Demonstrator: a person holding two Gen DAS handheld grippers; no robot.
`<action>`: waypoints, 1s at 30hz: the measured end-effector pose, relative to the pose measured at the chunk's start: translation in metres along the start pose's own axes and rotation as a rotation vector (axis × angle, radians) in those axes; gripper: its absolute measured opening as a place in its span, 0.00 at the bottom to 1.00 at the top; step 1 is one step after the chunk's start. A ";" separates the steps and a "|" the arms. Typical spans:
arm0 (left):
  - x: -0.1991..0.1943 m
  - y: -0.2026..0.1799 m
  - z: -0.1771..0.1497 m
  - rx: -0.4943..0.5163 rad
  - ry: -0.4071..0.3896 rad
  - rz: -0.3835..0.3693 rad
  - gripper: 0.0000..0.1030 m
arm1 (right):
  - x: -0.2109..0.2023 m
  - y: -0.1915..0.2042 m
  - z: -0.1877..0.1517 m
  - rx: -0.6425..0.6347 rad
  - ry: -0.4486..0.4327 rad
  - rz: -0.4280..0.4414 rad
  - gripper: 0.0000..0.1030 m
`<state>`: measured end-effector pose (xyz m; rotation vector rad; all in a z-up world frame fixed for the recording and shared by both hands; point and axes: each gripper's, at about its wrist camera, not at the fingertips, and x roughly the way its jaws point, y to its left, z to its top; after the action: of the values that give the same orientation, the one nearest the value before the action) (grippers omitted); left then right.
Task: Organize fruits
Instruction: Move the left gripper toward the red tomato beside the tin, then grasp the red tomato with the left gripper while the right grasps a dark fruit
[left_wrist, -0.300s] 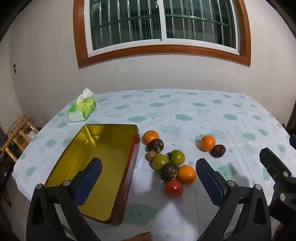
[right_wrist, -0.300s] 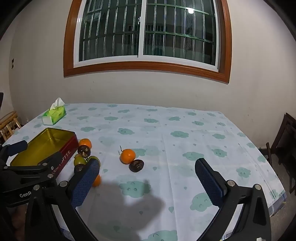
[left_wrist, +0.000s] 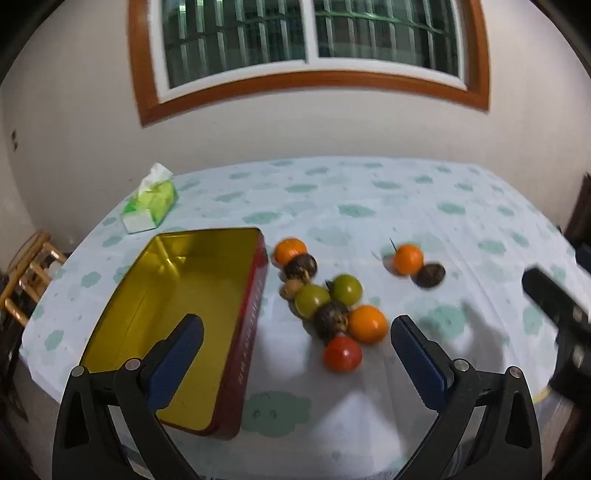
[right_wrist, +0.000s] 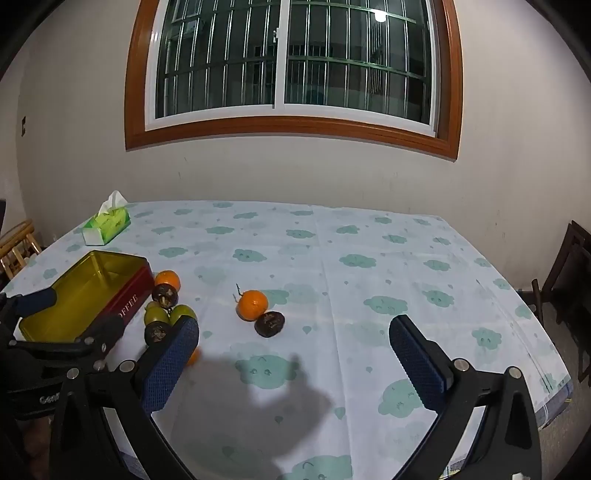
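A red tin with a gold inside (left_wrist: 177, 306) lies open and empty on the table's left. Right of it is a cluster of fruit: oranges (left_wrist: 290, 250), two green fruits (left_wrist: 312, 301), dark fruits (left_wrist: 331, 319) and a red tomato (left_wrist: 342, 353). An orange with a stem (left_wrist: 407, 258) and a dark fruit (left_wrist: 430, 274) lie apart to the right, also in the right wrist view (right_wrist: 252, 304). My left gripper (left_wrist: 293, 360) is open and empty above the near table, just before the tomato. My right gripper (right_wrist: 293, 362) is open and empty, near the front edge.
A green tissue pack (left_wrist: 150, 205) sits at the far left of the table. The cloud-print tablecloth (right_wrist: 369, 266) covers the table. A wooden chair (left_wrist: 22, 273) stands off the left edge, a dark chair (right_wrist: 570, 266) off the right. A wall with a window is behind.
The left gripper has moved forward and slightly right toward the fruit cluster, with motion blur. The right gripper has barely moved. No fruit has shifted.
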<state>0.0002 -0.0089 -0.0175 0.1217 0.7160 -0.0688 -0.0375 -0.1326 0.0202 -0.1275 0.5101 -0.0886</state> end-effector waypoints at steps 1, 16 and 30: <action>0.001 -0.003 -0.001 0.024 0.016 -0.031 0.98 | 0.001 -0.004 -0.002 0.005 0.001 -0.007 1.00; 0.052 -0.010 -0.006 0.066 0.244 -0.209 0.62 | 0.018 -0.034 -0.021 0.057 0.063 -0.020 1.00; 0.087 -0.008 -0.015 0.039 0.368 -0.253 0.33 | 0.028 -0.030 -0.023 0.052 0.096 0.004 1.00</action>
<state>0.0555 -0.0172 -0.0866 0.0807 1.0958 -0.3083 -0.0264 -0.1681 -0.0084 -0.0719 0.6038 -0.1042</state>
